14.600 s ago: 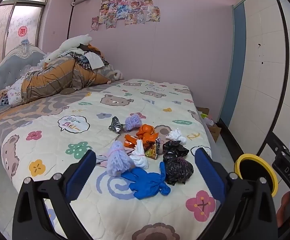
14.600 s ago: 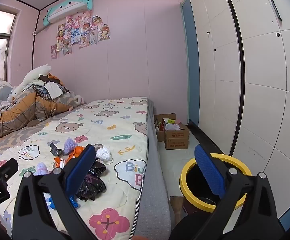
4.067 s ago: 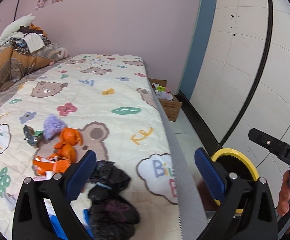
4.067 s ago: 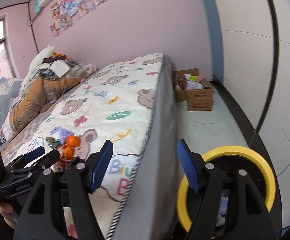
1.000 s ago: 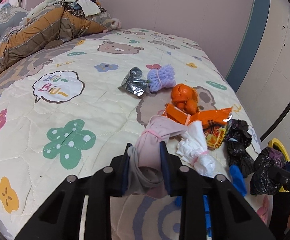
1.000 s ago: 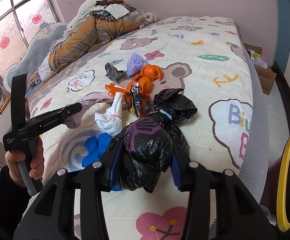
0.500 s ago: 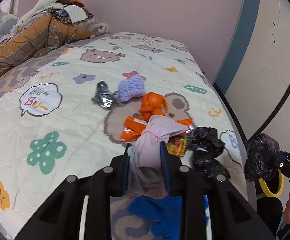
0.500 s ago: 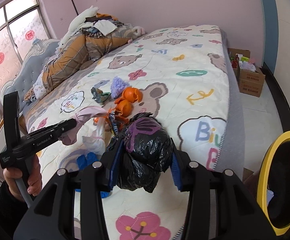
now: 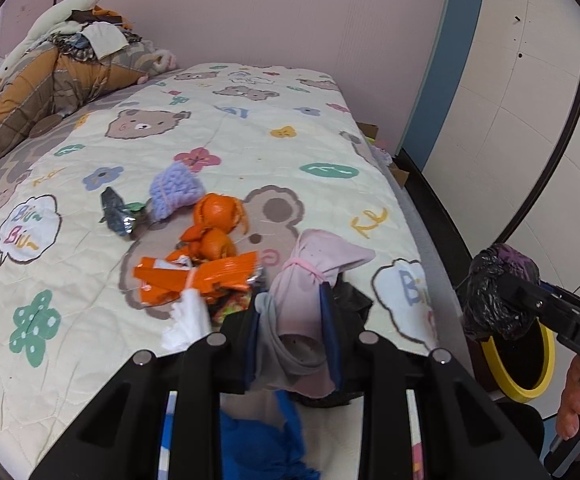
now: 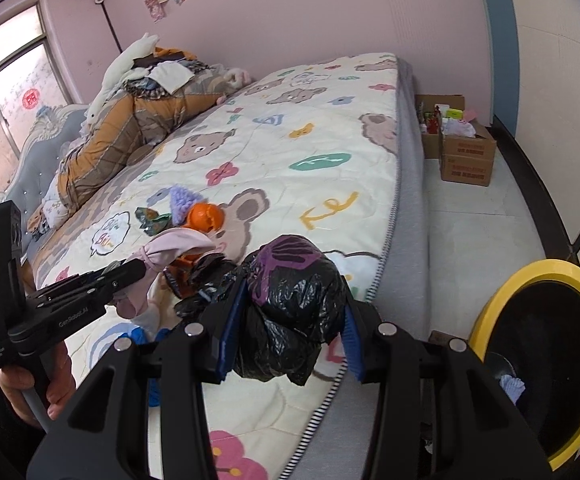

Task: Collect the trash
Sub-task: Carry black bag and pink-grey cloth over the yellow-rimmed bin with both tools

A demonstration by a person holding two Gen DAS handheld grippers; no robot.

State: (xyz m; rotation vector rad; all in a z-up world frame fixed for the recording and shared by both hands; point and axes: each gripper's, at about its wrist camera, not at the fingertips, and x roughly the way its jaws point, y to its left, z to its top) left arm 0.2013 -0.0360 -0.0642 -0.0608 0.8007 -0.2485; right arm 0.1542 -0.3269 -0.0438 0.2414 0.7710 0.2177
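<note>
My left gripper (image 9: pixel 292 332) is shut on a pink cloth bundle (image 9: pixel 310 280) tied with a pink band, held above the bed; it also shows in the right wrist view (image 10: pixel 170 252). My right gripper (image 10: pixel 286 330) is shut on a knotted black plastic bag (image 10: pixel 294 304), held over the bed's edge; the bag shows in the left wrist view (image 9: pixel 498 288) above the bin. The yellow-rimmed black bin (image 10: pixel 546 360) stands on the floor to the right. Orange peels (image 9: pixel 214 224), an orange wrapper (image 9: pixel 198 276), a purple knit piece (image 9: pixel 176 190), a foil wrapper (image 9: pixel 116 212), a white tissue (image 9: pixel 188 320) and a blue glove (image 9: pixel 258 436) lie on the bed.
The bed quilt (image 9: pixel 250 136) has a bedding pile (image 9: pixel 46 80) at the head. Cardboard boxes (image 10: pixel 466 152) stand on the floor by the far wall. White wardrobe doors (image 9: pixel 530 100) line the right side. Another black bag (image 10: pixel 206 276) lies on the quilt.
Both grippers have swung right toward the bin, carrying their loads. The black bag now hangs past the bed's edge near the bin, and the pink bundle has moved over the trash pile.
</note>
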